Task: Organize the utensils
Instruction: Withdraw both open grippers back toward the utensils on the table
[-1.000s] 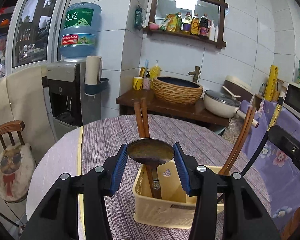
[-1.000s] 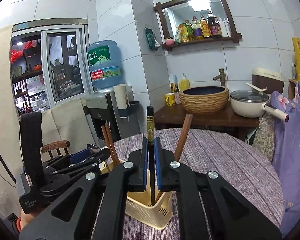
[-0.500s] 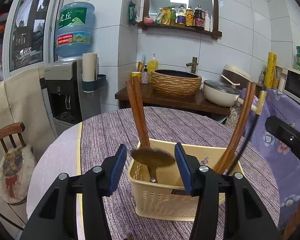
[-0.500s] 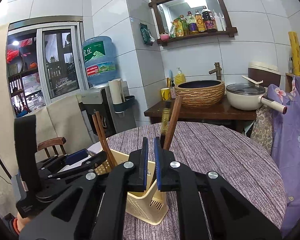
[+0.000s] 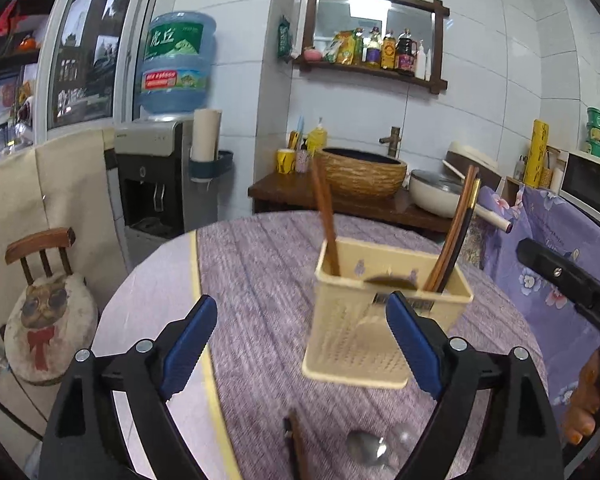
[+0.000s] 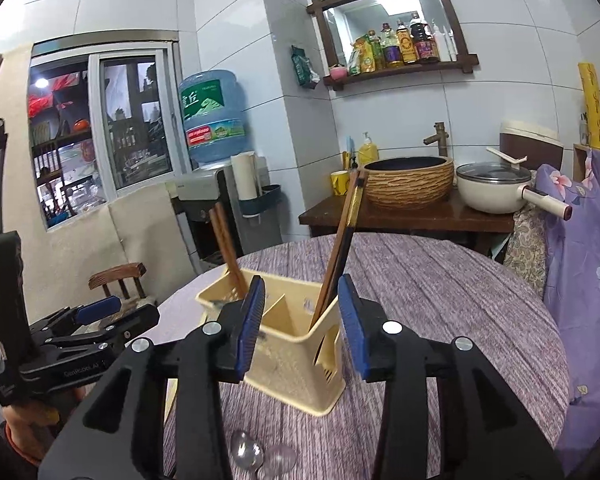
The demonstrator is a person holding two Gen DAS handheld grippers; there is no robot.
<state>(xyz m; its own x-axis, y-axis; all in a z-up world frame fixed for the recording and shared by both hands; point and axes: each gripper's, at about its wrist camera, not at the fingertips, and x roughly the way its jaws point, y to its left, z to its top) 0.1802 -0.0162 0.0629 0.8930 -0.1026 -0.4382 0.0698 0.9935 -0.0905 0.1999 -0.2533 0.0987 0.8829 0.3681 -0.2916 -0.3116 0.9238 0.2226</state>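
Left gripper [image 5: 300, 332] just opened wide, empty; right gripper [image 6: 302, 324] just opened partway, empty. Chopsticks [image 6: 340, 240] and spoon [image 5: 388, 282] stand in yellow basket [image 5: 352, 344].

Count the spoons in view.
3: one spoon stands in the basket, bowl at the rim; a second spoon and a third spoon lie blurred on the tablecloth before it. More may hide inside.

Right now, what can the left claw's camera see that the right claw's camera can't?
Only the left view shows the microwave and the cat cushion on the little chair. Only the right view shows the other claw from the side, open. Both show the yellow utensil basket holding chopsticks, the purple tablecloth and loose spoons in front.
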